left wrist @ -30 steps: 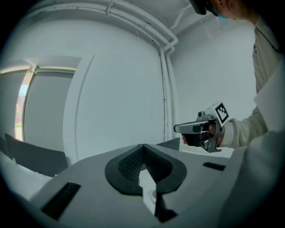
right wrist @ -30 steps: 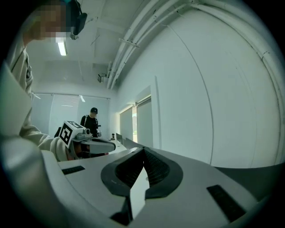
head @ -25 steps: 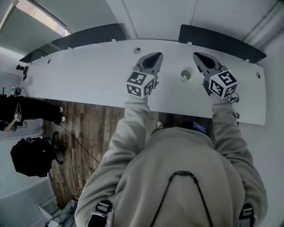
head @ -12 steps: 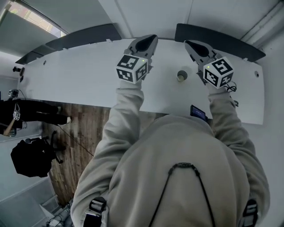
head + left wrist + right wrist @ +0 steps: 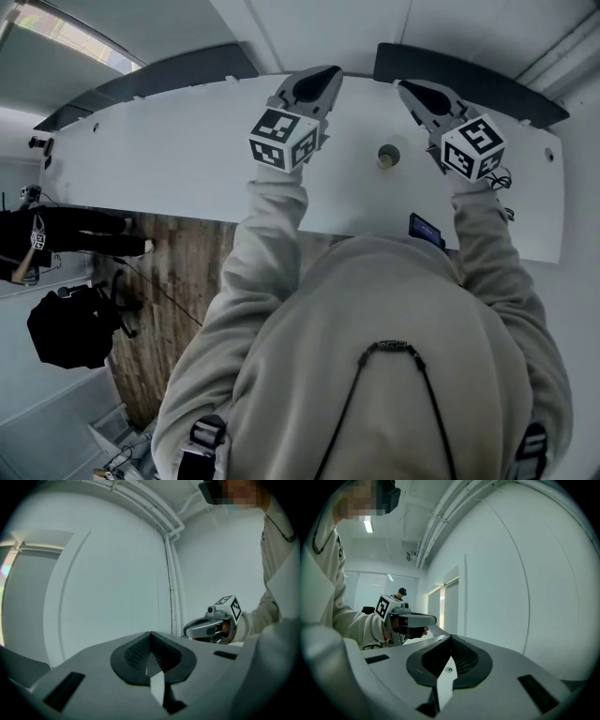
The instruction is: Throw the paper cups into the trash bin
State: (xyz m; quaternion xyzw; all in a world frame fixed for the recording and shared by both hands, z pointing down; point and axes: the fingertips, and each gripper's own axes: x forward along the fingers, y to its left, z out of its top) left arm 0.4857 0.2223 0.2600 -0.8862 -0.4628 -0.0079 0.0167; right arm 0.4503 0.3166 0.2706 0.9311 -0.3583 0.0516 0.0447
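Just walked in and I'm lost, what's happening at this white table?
A person holds a claw in each hand over a white table. The left claw and the right claw are both shut and empty, pointing toward the wall. One paper cup stands on the table between the two hands, untouched.

Long white table [image 5: 169, 159] spans room, dark curved panels [image 5: 183, 77] along its far edge. Wood-plank floor [image 5: 178, 281] shows below near edge, black bag [image 5: 70, 328] at left. Plain white wall [image 5: 103, 573] ahead, pale conduits [image 5: 171, 573] running up corner toward ceiling. Tall window [image 5: 363, 592] at far end (bright, washed out). Ceiling strip light [image 5: 369, 526] lit. Recessed door panel [image 5: 451, 606] in side wall.
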